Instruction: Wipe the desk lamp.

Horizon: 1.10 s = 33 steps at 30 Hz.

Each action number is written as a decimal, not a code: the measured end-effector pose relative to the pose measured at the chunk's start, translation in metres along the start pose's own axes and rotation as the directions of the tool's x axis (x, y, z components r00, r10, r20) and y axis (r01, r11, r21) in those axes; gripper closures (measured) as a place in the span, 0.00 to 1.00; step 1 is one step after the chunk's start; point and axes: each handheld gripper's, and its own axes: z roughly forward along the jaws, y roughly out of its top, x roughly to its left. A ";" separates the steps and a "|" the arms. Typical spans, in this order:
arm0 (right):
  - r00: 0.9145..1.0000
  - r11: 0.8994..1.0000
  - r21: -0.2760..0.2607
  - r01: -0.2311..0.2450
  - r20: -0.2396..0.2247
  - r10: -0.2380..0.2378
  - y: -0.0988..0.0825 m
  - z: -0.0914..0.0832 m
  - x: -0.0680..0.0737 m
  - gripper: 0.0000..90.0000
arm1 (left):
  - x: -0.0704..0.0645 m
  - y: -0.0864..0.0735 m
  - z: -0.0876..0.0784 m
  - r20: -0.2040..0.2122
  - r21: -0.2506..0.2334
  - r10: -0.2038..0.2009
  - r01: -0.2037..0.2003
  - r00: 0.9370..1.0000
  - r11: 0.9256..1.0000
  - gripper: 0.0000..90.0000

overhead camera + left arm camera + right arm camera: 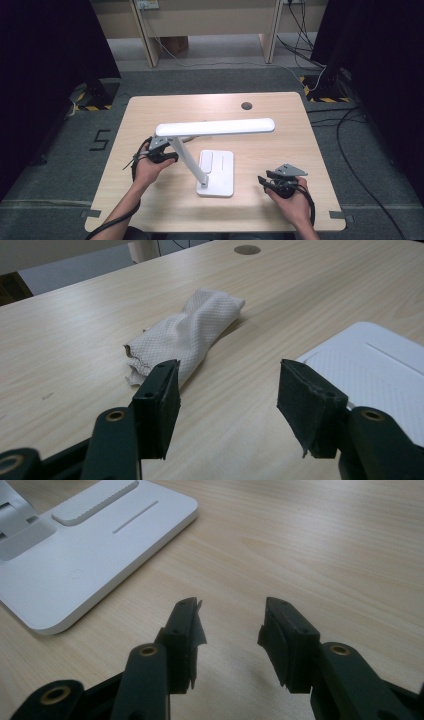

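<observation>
Just one crumpled white cloth (187, 332), lying on the table (280, 145), upper centre of the left gripper view, just ahead of the left gripper (227, 395). Its far end points toward the round cable hole (247, 249) at the top of that frame. Left gripper's two jaws are spread, nothing between them, bare wood in the gap; the left jaw tip sits in front of the cloth's near end, contact cannot be told. One hand (150, 170) holds it, left of centre in the high view, under the lamp arm.

One white desk lamp: flat base (220, 172) centre of the high view, one slanted arm, one long head bar (215, 127) across the middle. Base corner shows lower right in the left gripper view, and upper left in the right gripper view.

Right gripper (230, 630) lower right of the high view, well apart from the lamp base, jaws spread, empty, over bare table.

One table, two grippers, one cable hole.
</observation>
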 end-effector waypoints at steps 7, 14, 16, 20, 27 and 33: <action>1.000 1.000 -0.001 -0.008 -0.002 0.008 0.000 0.000 0.001 0.63 | 0.015 0.011 0.030 0.002 0.017 0.026 -0.026 1.000 1.000 0.44; 1.000 1.000 0.000 -0.008 -0.006 0.008 -0.001 0.000 0.000 0.63 | 0.025 0.024 0.057 0.018 0.059 0.064 -0.065 0.998 0.996 0.43; 1.000 1.000 0.002 -0.009 -0.005 0.009 -0.002 0.000 0.000 0.63 | 0.027 0.024 0.065 0.011 0.078 0.063 -0.064 0.998 0.995 0.44; 1.000 1.000 0.003 -0.013 -0.005 0.013 -0.003 0.000 -0.002 0.63 | 0.030 0.025 0.077 0.005 0.114 0.076 -0.076 0.997 0.991 0.44; 1.000 1.000 0.006 -0.021 -0.007 0.021 -0.004 0.000 -0.003 0.63 | 0.033 0.026 0.093 0.011 0.151 0.040 -0.041 0.999 0.988 0.44; 1.000 1.000 0.001 -0.016 -0.009 0.016 -0.002 0.000 -0.003 0.63 | 0.033 0.026 0.102 0.008 0.177 0.026 -0.027 1.000 0.984 0.46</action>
